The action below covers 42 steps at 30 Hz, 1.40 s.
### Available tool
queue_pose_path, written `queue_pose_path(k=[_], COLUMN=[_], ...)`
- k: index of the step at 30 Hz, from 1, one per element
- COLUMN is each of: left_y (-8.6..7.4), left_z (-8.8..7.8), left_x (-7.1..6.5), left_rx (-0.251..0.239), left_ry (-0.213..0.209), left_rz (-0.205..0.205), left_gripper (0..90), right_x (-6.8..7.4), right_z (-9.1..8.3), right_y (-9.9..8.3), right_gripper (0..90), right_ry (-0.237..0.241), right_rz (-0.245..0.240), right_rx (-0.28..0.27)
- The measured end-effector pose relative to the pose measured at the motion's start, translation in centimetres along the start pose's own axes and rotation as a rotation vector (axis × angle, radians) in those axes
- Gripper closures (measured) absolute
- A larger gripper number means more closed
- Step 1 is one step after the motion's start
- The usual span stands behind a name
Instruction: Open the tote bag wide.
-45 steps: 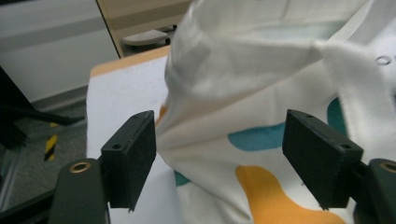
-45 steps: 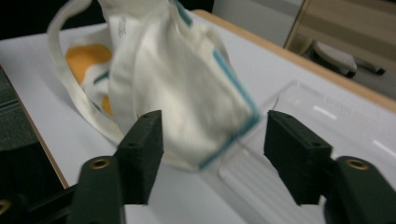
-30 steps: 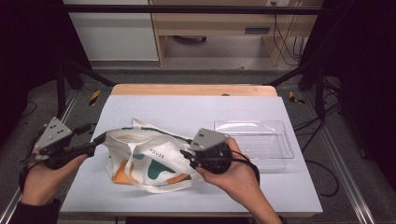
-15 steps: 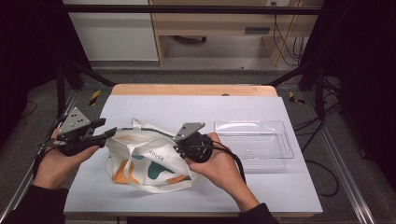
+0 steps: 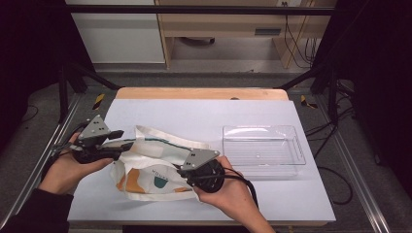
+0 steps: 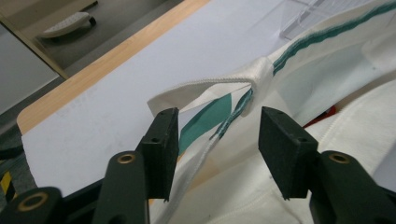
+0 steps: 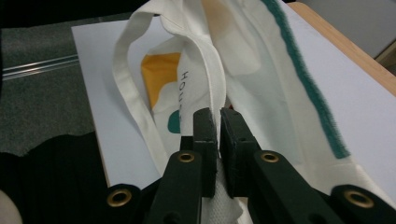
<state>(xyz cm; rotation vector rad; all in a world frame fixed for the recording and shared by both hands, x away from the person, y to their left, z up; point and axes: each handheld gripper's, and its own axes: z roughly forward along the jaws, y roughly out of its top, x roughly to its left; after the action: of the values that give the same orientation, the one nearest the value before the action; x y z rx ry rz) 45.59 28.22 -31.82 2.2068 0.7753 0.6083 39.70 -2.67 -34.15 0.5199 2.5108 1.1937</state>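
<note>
Right claw [image 7: 218, 135] pinches soft cream canvas bag [image 7: 261, 60].

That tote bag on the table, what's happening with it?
A person is working a cloth tote bag with a gripper in each hand. The right gripper is shut on a fold of the bag's fabric. The left gripper has its jaws open around the bag's rim by a handle, not yet pinching it. A clear tray sits apart, to the right.
</note>
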Motion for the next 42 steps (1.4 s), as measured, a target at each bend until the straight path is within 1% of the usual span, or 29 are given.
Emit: queue_pose_path(k=[2,3,4,5,7,8,9,10,11,14,16,19,20,21,22,23,24,25,26,28,29,30,31,33,35,37,39,41,42], left_y=[0.3,0.5,0.7,1.0,1.6,2.3,2.3,2.6,3.0,4.3,5.1,6.2,6.5,6.7,6.9,7.1,7.2,7.3,7.2,7.0,6.8,6.5,6.2,5.4,4.6,3.9,3.6,3.3,3.3], left_z=[0.6,0.9,1.1,1.4,1.9,2.4,2.4,2.6,2.9,3.5,3.8,3.8,3.7,3.7,3.6,3.7,3.8,3.9,4.1,4.7,5.1,5.6,6.1,7.1,8.1,8.8,9.0,8.9,8.8], left_x=[0.0,0.0,0.0,0.1,0.3,0.6,0.6,0.8,0.9,1.3,1.5,1.8,1.9,2.1,2.2,2.4,2.5,2.6,2.8,3.2,3.4,3.6,3.7,3.9,4.0,3.8,3.6,3.5,3.4], left_rx=[0.02,0.031,0.047,0.052,0.056,0.06,0.06,0.063,0.062,0.052,0.051,0.034,0.036,0.022,0.022,0.011,0.011,0.017,0.015,0.012,0.011,0.012,0.013,0.014,0.02,0.011,0.013,-0.002,-0.005], left_ry=[-0.009,-0.007,-0.004,-0.01,-0.007,-0.006,-0.006,-0.005,-0.005,-0.002,0.007,0.023,0.032,0.044,0.05,0.063,0.07,0.079,0.093,0.114,0.119,0.124,0.126,0.113,0.1,0.076,0.07,0.064,0.061], left_rz=[-0.004,0.002,0.009,0.008,-0.013,-0.024,-0.024,-0.031,-0.038,-0.058,-0.058,-0.059,-0.055,-0.058,-0.058,-0.063,-0.064,-0.076,-0.077,-0.096,-0.102,-0.112,-0.123,-0.139,-0.154,-0.167,-0.161,-0.168,-0.17], left_gripper=[54.8,57.8,62.8,67.1,74.4,80.4,82.1,84.2,84.2,87.5,88.2,88.5,88.6,88.6,88.6,88.6,88.7,88.7,88.6,88.7,88.7,88.7,88.7,88.7,88.7,88.7,88.7,88.7,88.7], right_x=[0.4,0.6,0.8,1.0,1.4,1.9,1.9,2.2,2.2,2.6,3.0,3.7,4.0,4.0,4.2,4.2,4.4,4.4,4.4,4.4,4.4,4.4,4.4,4.1,3.8,3.6,3.6,3.6,3.6], right_z=[-0.1,-0.2,-0.2,-0.1,0.0,0.3,0.3,0.5,0.5,0.7,0.9,0.8,0.7,0.7,0.6,0.6,0.7,0.7,0.9,1.4,1.8,2.4,2.4,2.8,3.1,3.4,3.4,3.4,3.4], right_y=[-0.1,-0.2,-0.4,-0.5,-0.9,-1.4,-1.4,-1.8,-1.8,-2.4,-2.8,-3.3,-3.7,-3.7,-3.9,-4.0,-4.6,-4.6,-4.8,-5.4,-5.7,-6.3,-6.3,-6.8,-7.1,-7.4,-7.3,-7.1,-7.0], right_gripper=[86.0,86.2,86.3,86.5,87.0,87.2,87.2,87.3,87.3,87.5,87.6,87.6,87.7,87.7,87.7,87.8,87.8,87.8,87.9,87.9,87.9,87.9,87.9,87.9,87.8,87.3,87.2,86.7,85.0], right_ry=[0.008,0.014,0.022,0.029,0.049,0.068,0.068,0.081,0.081,0.106,0.122,0.141,0.146,0.146,0.15,0.155,0.163,0.163,0.17,0.188,0.197,0.197,0.197,0.194,0.181,0.172,0.171,0.168,0.171], right_rz=[-0.01,-0.01,-0.01,-0.011,-0.013,-0.013,-0.013,-0.015,-0.015,-0.017,-0.025,-0.037,-0.046,-0.046,-0.042,-0.046,-0.04,-0.04,-0.035,-0.019,-0.012,-0.016,-0.016,0.003,0.015,0.027,0.027,0.032,0.037], right_rx=[-0.002,-0.002,-0.006,-0.005,-0.005,0.0,0.0,0.006,0.006,0.007,0.018,0.02,0.018,0.018,0.017,0.011,0.01,0.01,0.005,-0.004,0.006,0.031,0.031,0.035,0.039,0.04,0.034,0.024,0.02])
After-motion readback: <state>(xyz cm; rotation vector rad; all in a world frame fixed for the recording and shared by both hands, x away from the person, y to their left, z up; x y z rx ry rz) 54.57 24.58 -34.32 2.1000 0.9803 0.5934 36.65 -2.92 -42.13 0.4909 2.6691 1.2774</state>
